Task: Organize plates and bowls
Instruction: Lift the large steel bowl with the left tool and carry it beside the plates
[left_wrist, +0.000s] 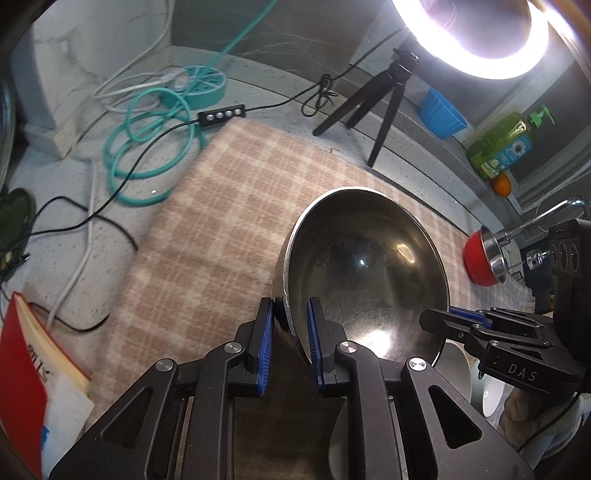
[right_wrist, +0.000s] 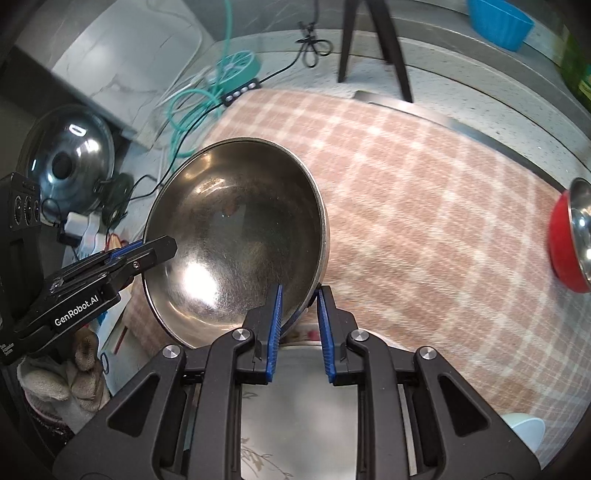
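Checked cloth (right_wrist: 424, 206) lies bare between steel bowl (right_wrist: 236, 236) and red bowl (right_wrist: 565, 247).

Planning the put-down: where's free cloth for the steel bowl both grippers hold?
Free: checked cloth between steel bowl and red bowl, up to the tripod. Crowded: teal cable corner; white dishes beneath the grippers.

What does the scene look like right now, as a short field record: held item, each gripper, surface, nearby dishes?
held item: steel bowl, tilted, above the mat
left gripper: jaws shut on the bowl's rim
right gripper: jaws shut on the opposite rim
surface: checked mat on a speckled counter
nearby dishes: red bowl at the mat's edge; blue bowl on the ledge
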